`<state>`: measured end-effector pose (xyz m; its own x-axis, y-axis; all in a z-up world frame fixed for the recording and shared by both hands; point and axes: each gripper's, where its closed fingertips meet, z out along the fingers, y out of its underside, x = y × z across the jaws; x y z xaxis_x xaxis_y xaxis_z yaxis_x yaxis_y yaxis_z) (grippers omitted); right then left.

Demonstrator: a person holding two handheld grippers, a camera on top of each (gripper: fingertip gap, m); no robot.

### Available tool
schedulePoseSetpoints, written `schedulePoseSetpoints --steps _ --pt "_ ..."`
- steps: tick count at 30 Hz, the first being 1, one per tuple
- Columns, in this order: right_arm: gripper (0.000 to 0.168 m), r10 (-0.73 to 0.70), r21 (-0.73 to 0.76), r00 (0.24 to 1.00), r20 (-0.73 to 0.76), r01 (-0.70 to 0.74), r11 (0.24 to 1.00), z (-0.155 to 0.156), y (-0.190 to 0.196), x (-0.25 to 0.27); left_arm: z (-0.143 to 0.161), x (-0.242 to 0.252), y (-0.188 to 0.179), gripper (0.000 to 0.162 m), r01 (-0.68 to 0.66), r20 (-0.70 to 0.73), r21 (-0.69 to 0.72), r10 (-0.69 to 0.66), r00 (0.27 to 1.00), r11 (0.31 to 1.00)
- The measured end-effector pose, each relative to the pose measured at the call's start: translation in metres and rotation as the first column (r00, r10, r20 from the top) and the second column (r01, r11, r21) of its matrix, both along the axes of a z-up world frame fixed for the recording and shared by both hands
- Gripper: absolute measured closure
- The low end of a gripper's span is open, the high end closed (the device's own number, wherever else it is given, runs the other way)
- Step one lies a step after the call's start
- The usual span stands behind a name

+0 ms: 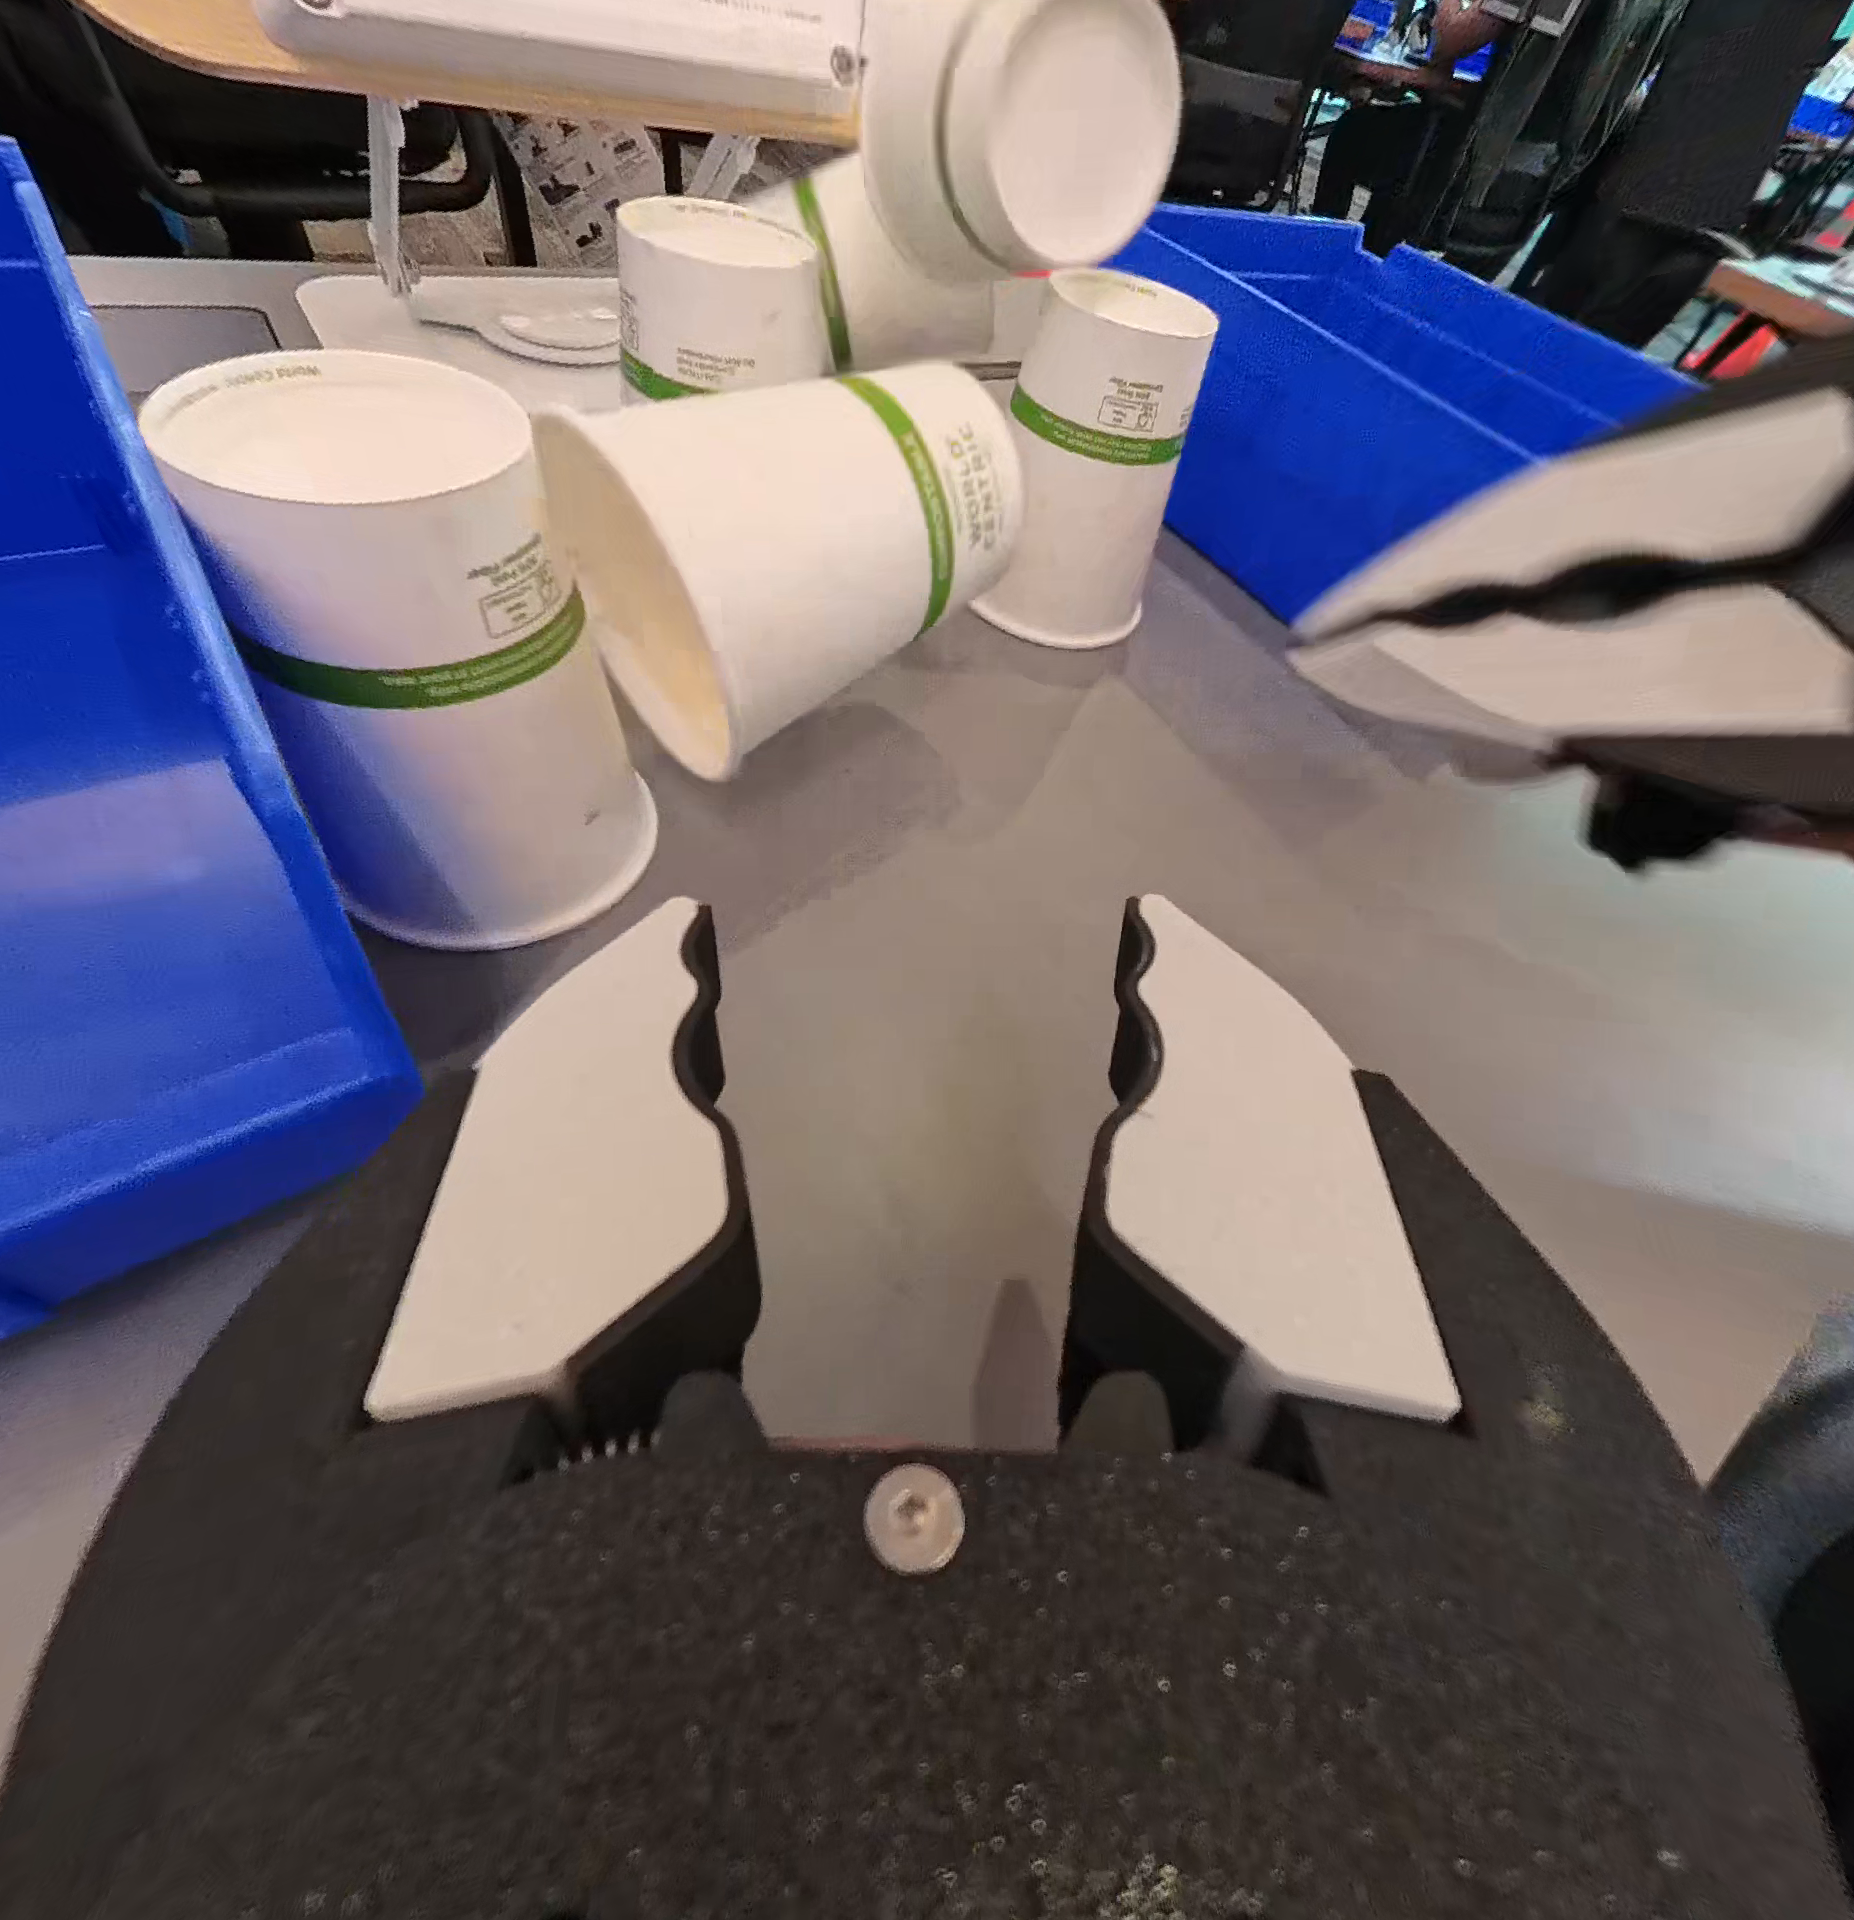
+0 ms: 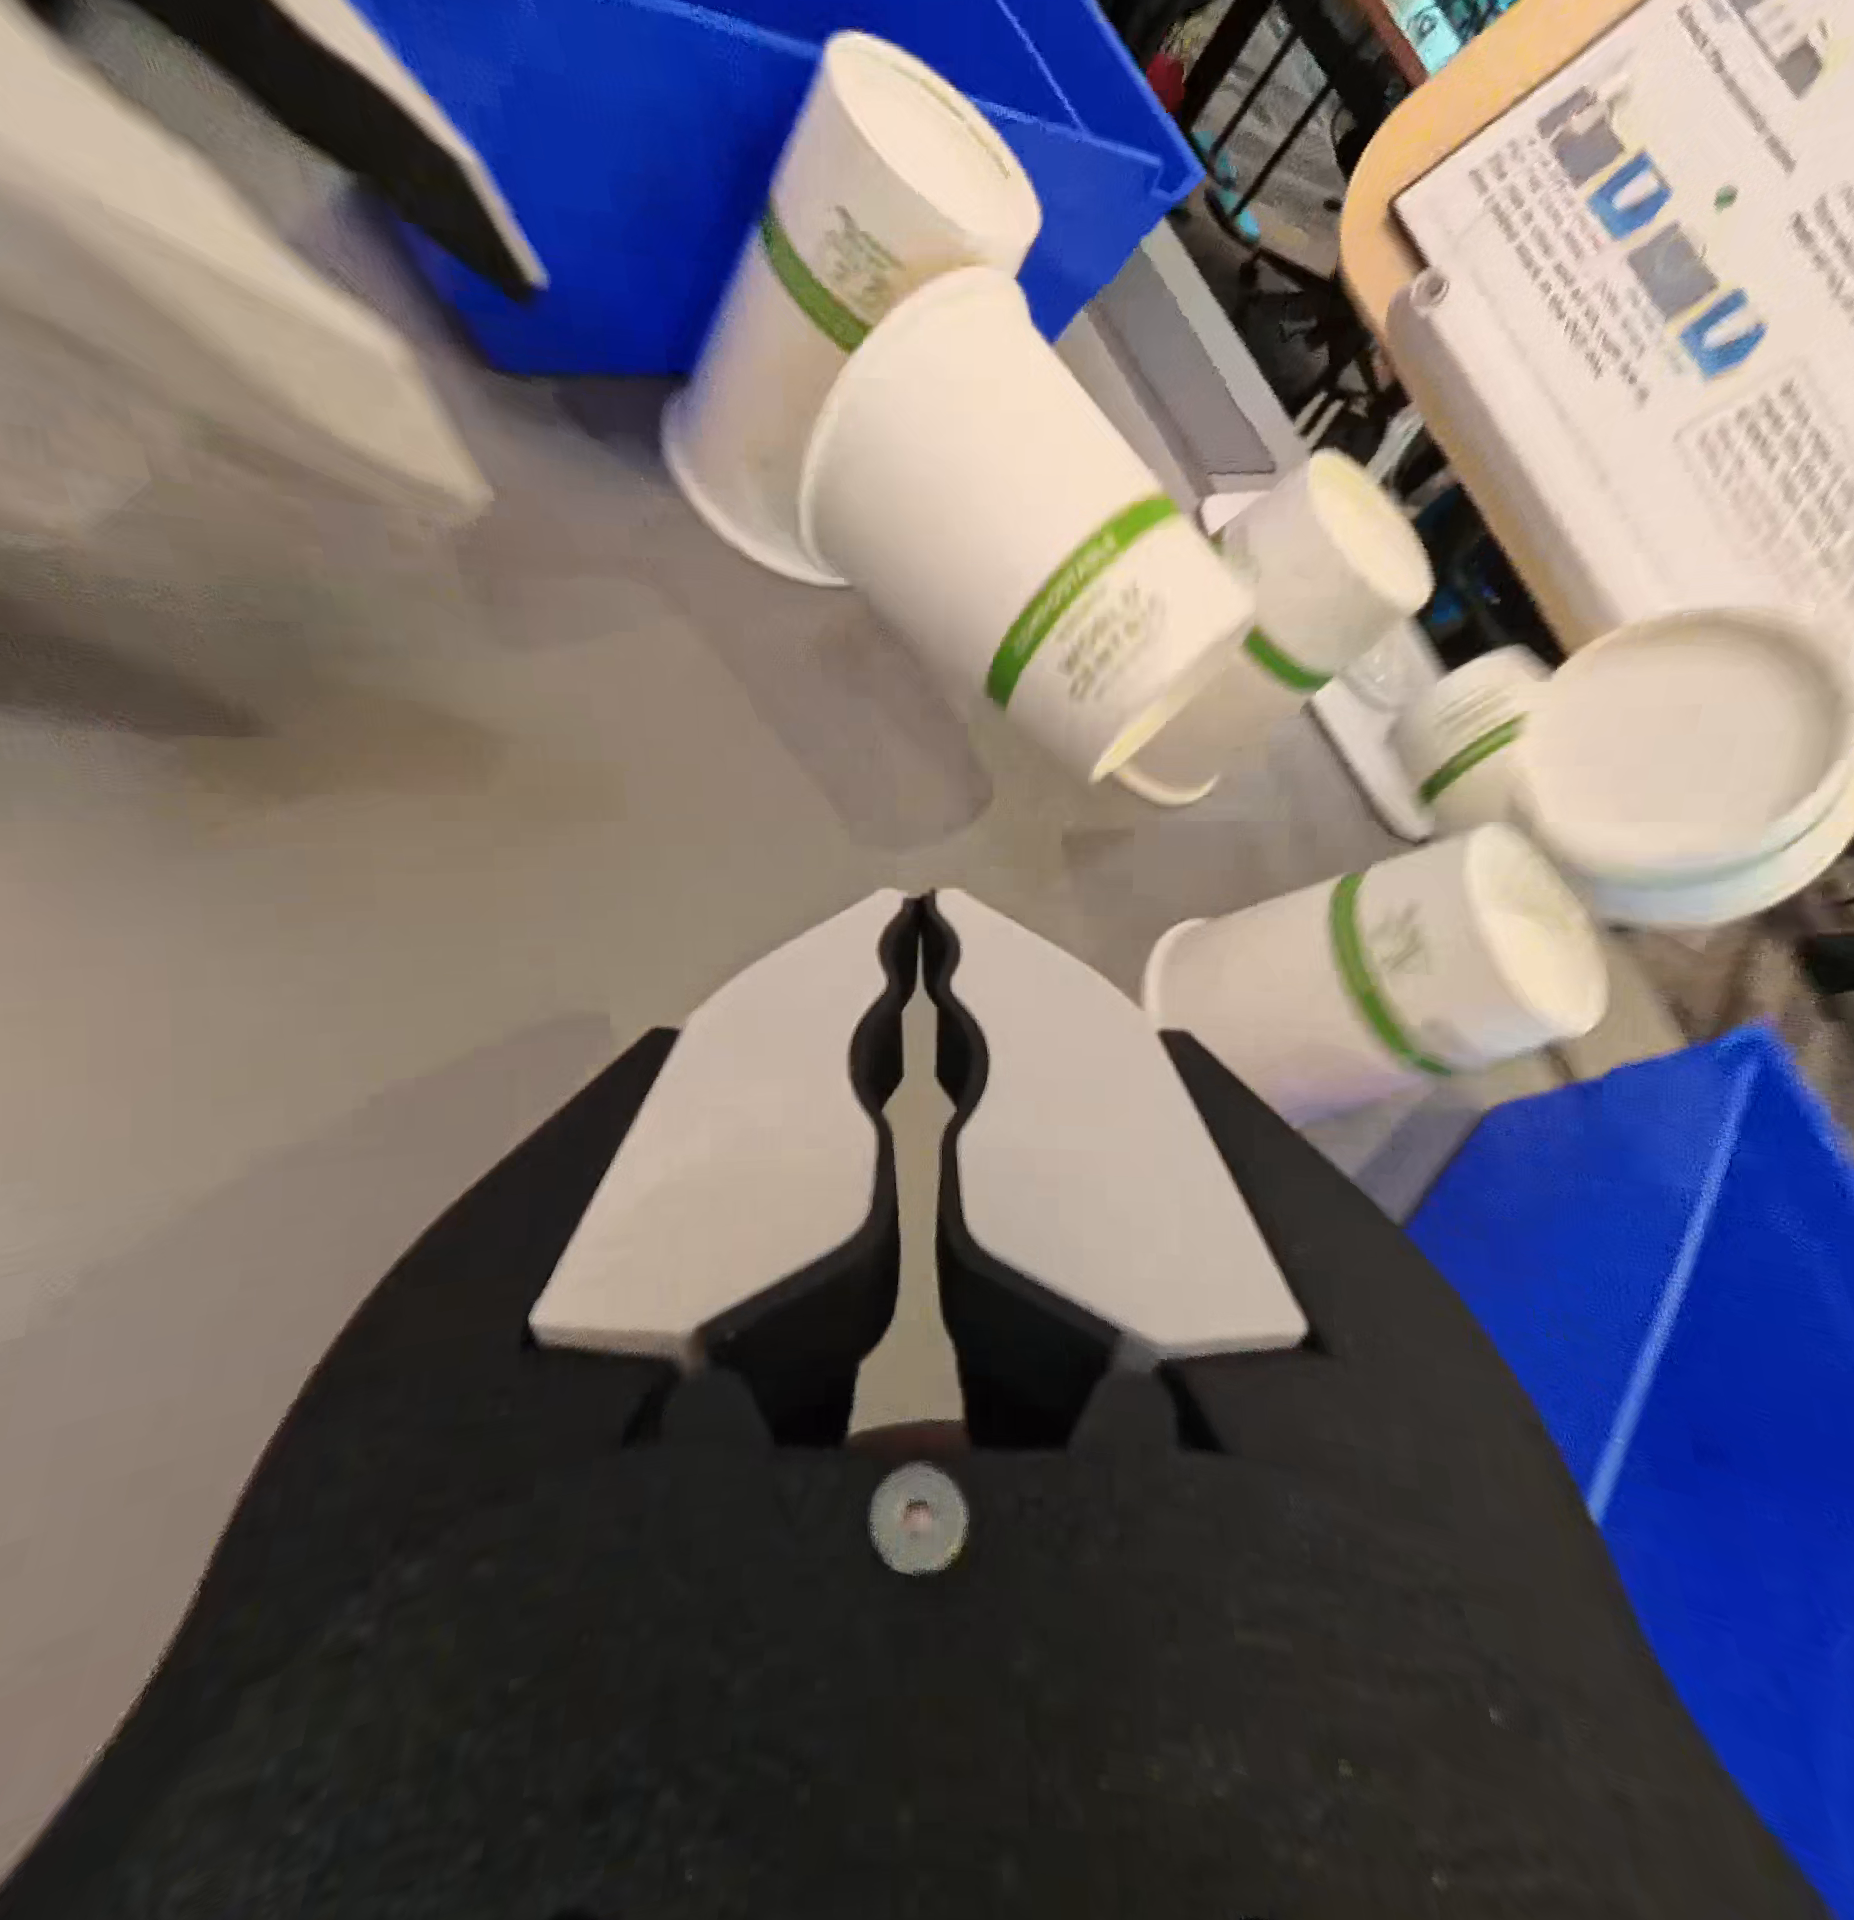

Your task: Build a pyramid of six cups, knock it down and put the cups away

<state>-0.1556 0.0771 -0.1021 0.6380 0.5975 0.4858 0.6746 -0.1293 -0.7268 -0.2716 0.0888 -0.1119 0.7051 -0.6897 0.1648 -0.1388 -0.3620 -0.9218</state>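
Note:
Several white paper cups with green bands are tumbling on the grey table [image 1: 1110, 935]. In the left wrist view one cup [image 1: 383, 623] stands upside down by the left bin, one [image 1: 777, 551] tips on its side, one [image 1: 1016, 125] is in the air, and two more [image 1: 715, 301] [image 1: 1099, 457] stand upside down behind. My left gripper [image 1: 918, 914] is open and empty, short of the cups. My right gripper [image 1: 1307, 634] is shut and empty, to the right of them. In the right wrist view my right gripper [image 2: 921, 904] points at the tipping cup [image 2: 1016, 520] and the airborne cup [image 2: 1692, 758].
A blue bin [image 1: 123, 831] flanks the cups on the left and another [image 1: 1370, 416] on the right; both show in the right wrist view [image 2: 642, 156] [image 2: 1681, 1299]. A wooden table with a printed sheet [image 2: 1681, 260] stands behind. A white stand [image 1: 487, 312] lies at the back.

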Motion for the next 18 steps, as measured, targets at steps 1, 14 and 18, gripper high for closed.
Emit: schedulePoseSetpoints --steps 1,14,18 --pt "0.168 -0.018 -0.014 0.999 -0.048 0.017 1.0 -0.003 -0.018 0.007 -0.001 0.0 -0.003 0.089 0.002 -0.003 -0.004 -0.002 1.0 1.0" --pt "0.11 -0.209 0.026 0.883 -0.42 0.241 0.97 -0.001 -0.061 0.075 -0.007 -0.006 -0.027 0.086 0.04 -0.063 0.004 -0.04 0.997 0.999" --pt "0.1 -0.214 -0.015 0.868 -0.447 0.232 0.973 -0.007 -0.06 0.077 -0.013 -0.006 -0.026 0.086 0.042 -0.097 0.008 -0.041 0.994 0.999"
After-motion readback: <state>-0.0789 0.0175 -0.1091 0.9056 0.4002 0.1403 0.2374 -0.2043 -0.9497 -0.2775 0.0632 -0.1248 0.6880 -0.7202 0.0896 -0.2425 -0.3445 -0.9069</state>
